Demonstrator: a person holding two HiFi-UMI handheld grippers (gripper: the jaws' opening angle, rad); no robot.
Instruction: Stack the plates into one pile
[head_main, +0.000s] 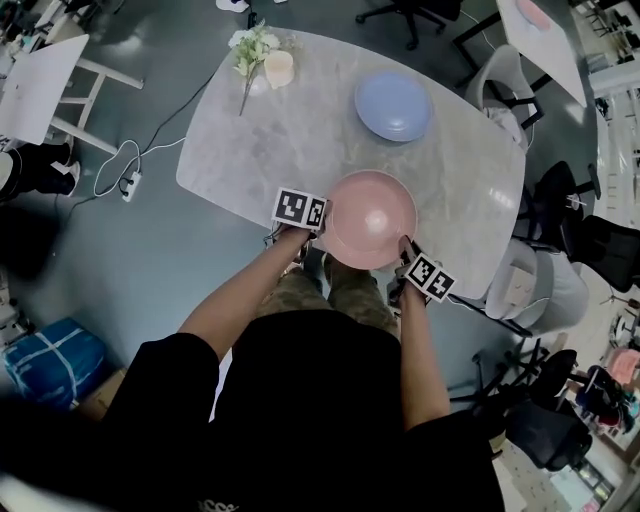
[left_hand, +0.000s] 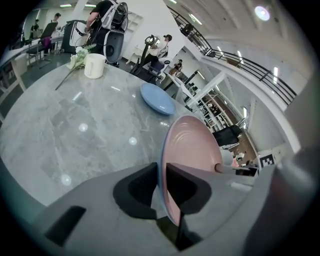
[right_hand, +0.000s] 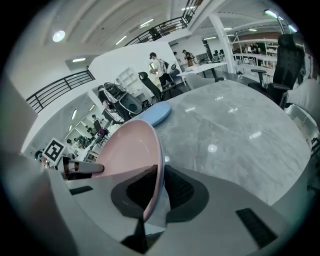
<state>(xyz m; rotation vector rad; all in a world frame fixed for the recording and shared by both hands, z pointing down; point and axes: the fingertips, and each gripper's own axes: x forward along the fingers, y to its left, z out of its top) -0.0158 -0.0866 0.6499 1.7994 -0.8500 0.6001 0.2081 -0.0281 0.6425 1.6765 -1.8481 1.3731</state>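
The pink plate (head_main: 368, 218) was held over the near edge of the tabletop (head_main: 250, 150) and appeared to be raised clear of it. It was carried between the left gripper (head_main: 324, 220) at its left rim and the right gripper (head_main: 404, 252) at its right rim. In the left gripper view the fingers (left_hand: 137, 187) were seen pinching the thin rim, one on each face. The same narrow pinch was shown by the fingers (right_hand: 182, 187) in the right gripper view. The blue plate (head_main: 394, 105) lay flat near the far edge, towards the far right corner, well apart from the pink one. A cream cup (head_main: 278, 68) with flowers stood by the far left corner. The grip was judged to be the main risk: with only the glossy rim caught, the plate could be twisted out or dropped if the two grippers were moved unevenly. If it were lowered off-centre, the blue plate could be struck on its rim and pushed towards the far edge.
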